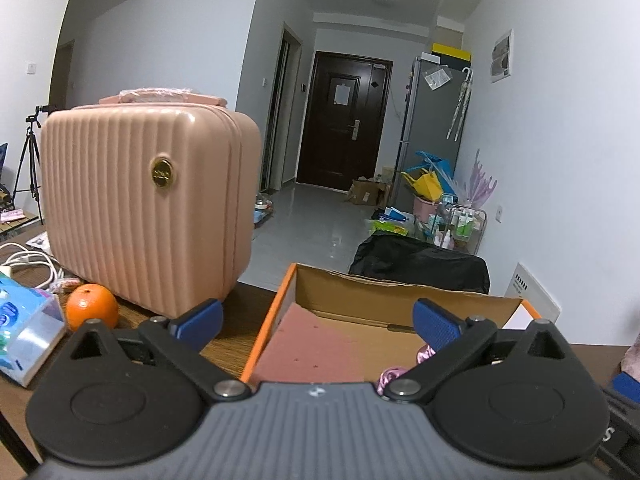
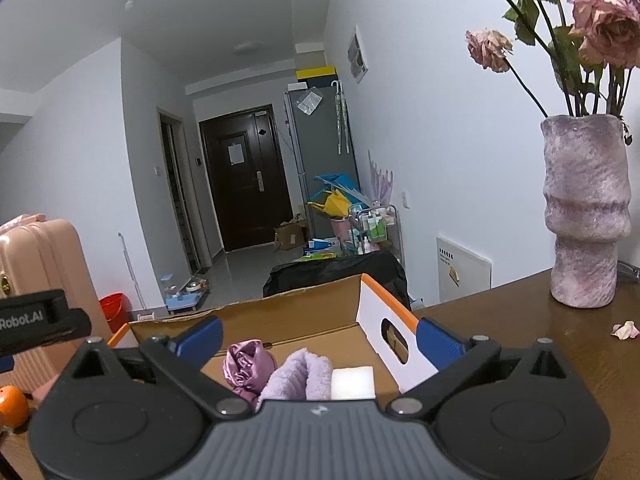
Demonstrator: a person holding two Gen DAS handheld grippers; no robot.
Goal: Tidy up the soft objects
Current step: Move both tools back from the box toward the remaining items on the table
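Note:
An open cardboard box point(image 1: 400, 294) with orange edges sits on the wooden table, seen in both views point(image 2: 296, 306). In the right wrist view it holds a shiny purple satin cloth point(image 2: 246, 368), a lilac fluffy towel point(image 2: 298, 376) and a white foam block point(image 2: 353, 383). In the left wrist view a pink sheet point(image 1: 312, 348) lies in the box and a bit of the satin cloth point(image 1: 394, 374) shows. My left gripper point(image 1: 318, 320) is open and empty over the box. My right gripper point(image 2: 318, 334) is open and empty just above the soft things.
A pink ribbed suitcase point(image 1: 148, 208) stands on the table left of the box, with an orange point(image 1: 91, 306), a tissue pack point(image 1: 24, 332) and white cables point(image 1: 32, 264) beside it. A purple vase point(image 2: 586, 216) of dried roses stands at the right, with a petal point(image 2: 625, 330) nearby.

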